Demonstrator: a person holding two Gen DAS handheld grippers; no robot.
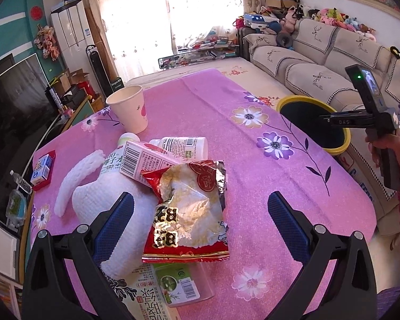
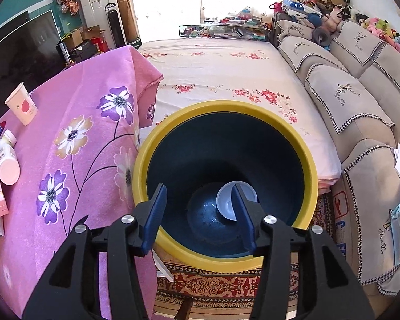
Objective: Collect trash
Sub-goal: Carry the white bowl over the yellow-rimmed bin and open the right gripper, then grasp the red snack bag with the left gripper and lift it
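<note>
- Left gripper (image 1: 200,226) is held wide open above the pink flowered tablecloth (image 1: 253,176), nothing between its fingers.
- A red snack wrapper (image 1: 189,210) is seen straight ahead between the blue pads, not touched by either.
- A white crumpled towel (image 1: 114,213) is seen under and beside the left pad, partly covered by the wrapper.
- Beyond the wrapper, a pink carton (image 1: 144,162) and a white bottle (image 1: 184,146) are piled together; a paper cup (image 1: 129,108) stands upright further ahead to the left.
- A clear bottle with green label (image 1: 181,285) lies below the wrapper, close to the gripper base.
- Right gripper (image 2: 200,210) is held open and empty over the yellow-rimmed bin (image 2: 226,109), which stands just beside the table edge.
- A small white cup (image 2: 233,200) is seen at the bin's bottom, partly hidden behind the right pad.
- In the left view, the right gripper (image 1: 330,118) is seen ahead to the right, over the bin (image 1: 301,100).
</note>
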